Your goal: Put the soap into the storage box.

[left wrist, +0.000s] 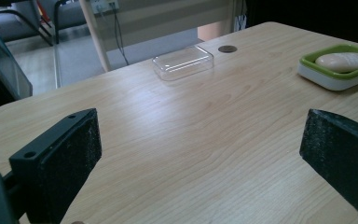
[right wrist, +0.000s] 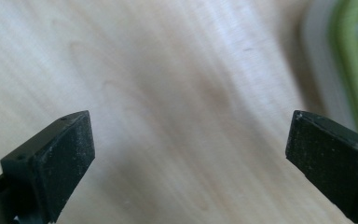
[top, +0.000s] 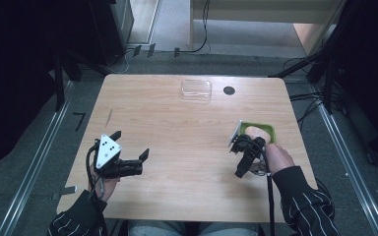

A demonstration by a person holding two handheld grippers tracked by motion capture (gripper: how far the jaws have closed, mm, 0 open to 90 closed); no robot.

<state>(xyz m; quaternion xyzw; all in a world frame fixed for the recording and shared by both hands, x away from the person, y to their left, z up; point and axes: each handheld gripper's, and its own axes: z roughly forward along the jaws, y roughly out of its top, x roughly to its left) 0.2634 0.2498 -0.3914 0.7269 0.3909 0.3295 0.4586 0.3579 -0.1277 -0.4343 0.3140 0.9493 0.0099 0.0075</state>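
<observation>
In the right gripper view the soap dish (right wrist: 349,70) is a blur cut off by the right edge — from above, the right gripper (top: 246,156) hides its near-left corner, near the table's (top: 187,147) right edge.

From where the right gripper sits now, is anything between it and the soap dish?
Nothing visible. The right gripper, jaws open and empty, sits just beside the green soap dish, and the strip of table between them is bare wood.
</observation>
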